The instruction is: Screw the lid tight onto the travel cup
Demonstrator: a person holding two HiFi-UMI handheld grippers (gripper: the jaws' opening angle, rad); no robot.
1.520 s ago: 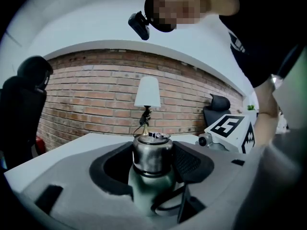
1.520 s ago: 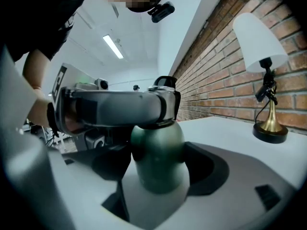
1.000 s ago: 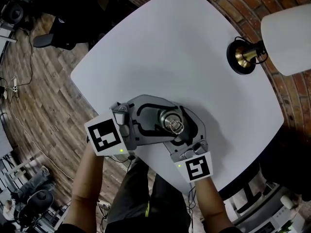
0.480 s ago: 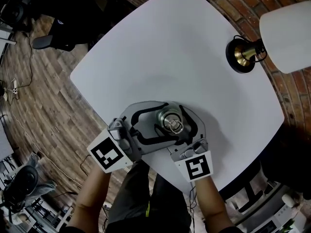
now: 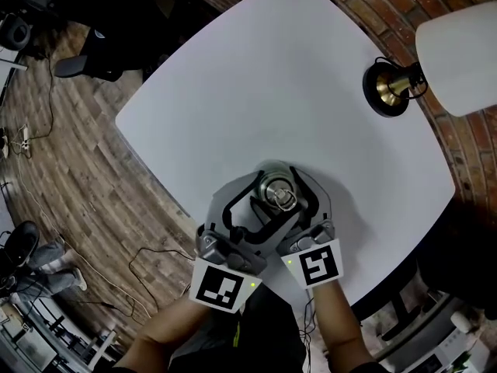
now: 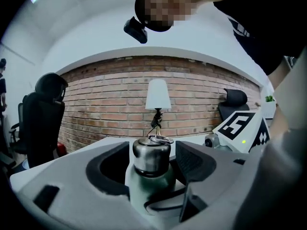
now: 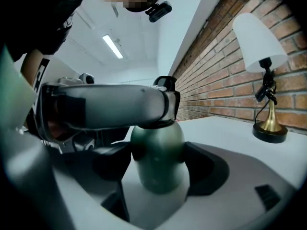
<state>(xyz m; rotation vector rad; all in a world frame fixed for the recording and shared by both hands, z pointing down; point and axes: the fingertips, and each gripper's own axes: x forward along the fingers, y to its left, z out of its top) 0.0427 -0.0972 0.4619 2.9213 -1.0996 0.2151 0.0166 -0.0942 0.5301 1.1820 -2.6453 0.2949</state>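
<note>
Right gripper (image 7: 160,169) sits low over white table (image 5: 272,92), clamped on green travel cup (image 7: 156,143) standing upright between its jaws. Left gripper (image 6: 153,158) just above it, jaws around steel lid (image 6: 151,151) on the cup's top. They have just been closing, slight gap each side, not gripping.

R gripper (image 7: 160,166) jaws clamp green cup (image 7: 158,147) at centre, pads on both sides. L gripper (image 7: 144,107) crosses cup top at 12, jaws just closing in w/ that top btwn them. At 3, lamp (image 7: 266,104) on table (image 7: 225,131), brick wall (image 7: 216,75) behind.
</note>
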